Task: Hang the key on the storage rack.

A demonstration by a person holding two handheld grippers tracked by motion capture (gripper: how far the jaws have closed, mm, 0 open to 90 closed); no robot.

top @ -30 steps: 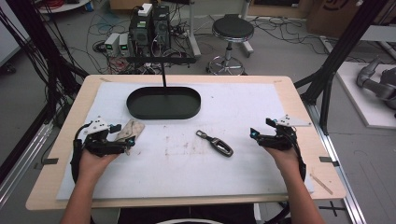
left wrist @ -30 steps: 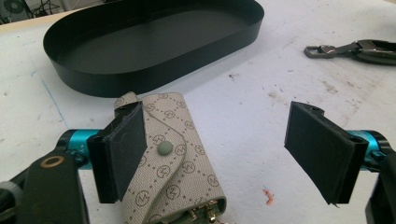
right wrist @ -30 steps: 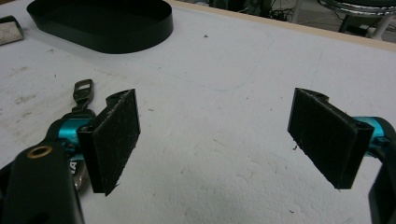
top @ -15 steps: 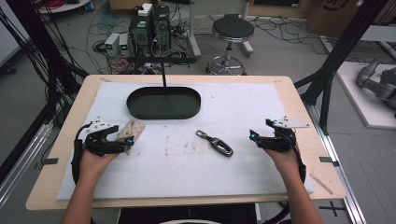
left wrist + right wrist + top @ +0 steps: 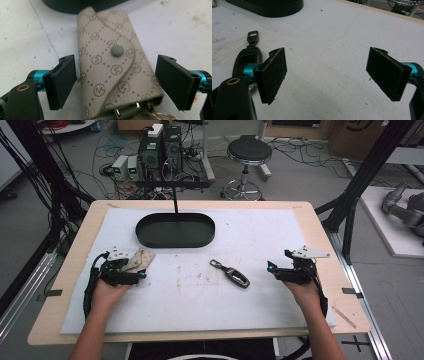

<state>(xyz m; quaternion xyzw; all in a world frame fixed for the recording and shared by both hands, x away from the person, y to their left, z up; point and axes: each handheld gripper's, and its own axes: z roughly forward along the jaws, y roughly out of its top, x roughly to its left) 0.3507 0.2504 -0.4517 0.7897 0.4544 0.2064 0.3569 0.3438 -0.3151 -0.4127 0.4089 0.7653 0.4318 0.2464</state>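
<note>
Early stage by the look of it; nothing gripped yet. Left gripper (image 5: 131, 272) straddles the beige key pouch (image 5: 113, 67) lying on the table (image 5: 310, 215) just in front of the black tray (image 5: 175, 230); jaws wide, a pad on each side, not clamping. Right gripper (image 5: 280, 270) jaws wide, empty; car key fob (image 5: 231, 273) lies beside it, untouched.

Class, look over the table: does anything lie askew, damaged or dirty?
The white mat has brown smudges at its middle, left of the car key. The key pouch lies at a slant between the open left tool. Nothing looks damaged.
</note>
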